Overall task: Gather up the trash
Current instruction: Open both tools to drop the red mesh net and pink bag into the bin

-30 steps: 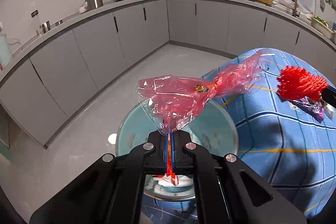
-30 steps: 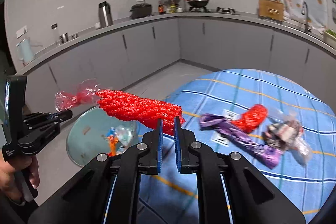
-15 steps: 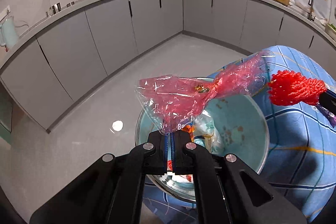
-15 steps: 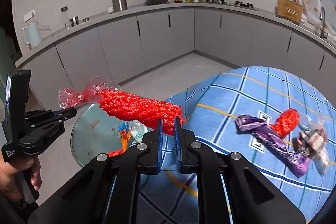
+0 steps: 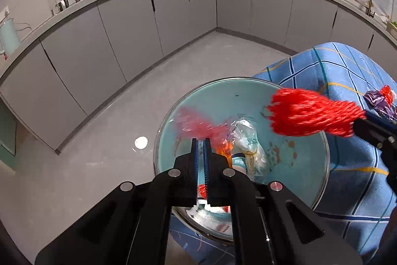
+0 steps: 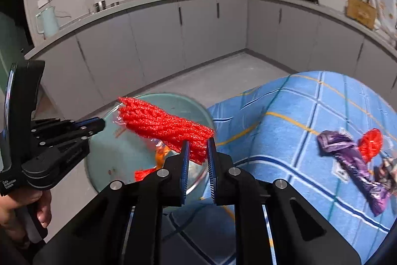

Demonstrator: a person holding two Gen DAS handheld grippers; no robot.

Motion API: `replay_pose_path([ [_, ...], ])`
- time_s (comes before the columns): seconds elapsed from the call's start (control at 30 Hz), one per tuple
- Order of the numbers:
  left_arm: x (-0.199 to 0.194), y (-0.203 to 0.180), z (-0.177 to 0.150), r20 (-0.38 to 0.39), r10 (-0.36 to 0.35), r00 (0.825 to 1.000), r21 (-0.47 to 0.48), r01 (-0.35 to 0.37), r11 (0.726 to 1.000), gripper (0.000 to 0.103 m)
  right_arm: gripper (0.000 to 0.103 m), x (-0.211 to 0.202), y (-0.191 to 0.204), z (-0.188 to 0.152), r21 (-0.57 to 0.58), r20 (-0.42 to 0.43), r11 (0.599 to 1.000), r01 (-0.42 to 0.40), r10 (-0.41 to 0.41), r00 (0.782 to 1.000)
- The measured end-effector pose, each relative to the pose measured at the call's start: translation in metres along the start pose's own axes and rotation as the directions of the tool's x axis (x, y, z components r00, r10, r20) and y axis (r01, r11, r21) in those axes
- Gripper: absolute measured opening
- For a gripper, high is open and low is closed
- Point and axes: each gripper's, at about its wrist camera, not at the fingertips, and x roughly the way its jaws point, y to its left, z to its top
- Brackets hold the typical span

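A teal-lined round bin stands on the floor beside the table and holds several wrappers. My left gripper hangs over it, jaws opening. The pink cellophane wrapper is a blur just past the tips, free of the pads. My right gripper has the end of a red mesh net between its pads, jaws opening. The net still sticks out level over the bin. From the left wrist view the net hangs above the bin's right rim.
The table under a blue checked cloth carries a purple wrapper, a small red net and a crumpled wrapper. A hand holds the left gripper. Grey cabinets line the far walls.
The left gripper sank toward the bin, its jaws parted and the pink wrapper slipped out, dropping. The right gripper carried the red net left over the bin and its jaws widened a little.
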Motion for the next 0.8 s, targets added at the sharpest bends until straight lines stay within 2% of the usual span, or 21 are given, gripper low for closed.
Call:
replay_pose_path([
  [0.07,0.0011,-0.0009,-0.0001,0.0,0.003,1.0,0.003,-0.003,1.0,0.01,0.022,0.003,0.0011,-0.0029,-0.008,-0.004,1.0,-0.008,0.008,1.0],
  [0.13,0.0003,-0.0013,-0.0005,0.003,0.008,1.0,0.005,-0.008,1.0,0.025,0.028,0.0051,0.0022,-0.0041,-0.001,-0.01,1.0,-0.015,0.015,1.0],
  [0.17,-0.0011,-0.0017,-0.0004,0.01,0.012,1.0,0.007,-0.012,1.0,0.028,0.032,0.0049,0.002,-0.0046,0.002,-0.01,1.0,-0.018,0.018,1.0],
  [0.2,-0.0017,-0.0024,0.0003,0.013,0.012,1.0,0.009,-0.012,1.0,0.029,0.036,0.0042,0.0014,-0.0048,0.005,-0.006,1.0,-0.02,0.02,1.0],
  [0.3,-0.0036,-0.002,0.0013,0.017,0.014,1.0,0.008,-0.014,1.0,0.029,0.036,0.0033,0.0007,-0.0021,0.011,-0.002,1.0,-0.02,0.02,1.0],
  [0.43,-0.0058,0.0013,0.0026,0.026,0.025,0.999,0.0,-0.025,1.0,0.038,0.039,-0.0004,-0.0004,-0.0016,0.013,0.008,1.0,-0.019,0.019,1.0],
  [0.8,-0.0067,0.0017,0.004,0.03,0.023,0.999,0.002,-0.023,1.0,0.041,0.043,-0.0041,-0.0065,-0.0042,0.025,0.012,1.0,-0.009,0.009,1.0],
])
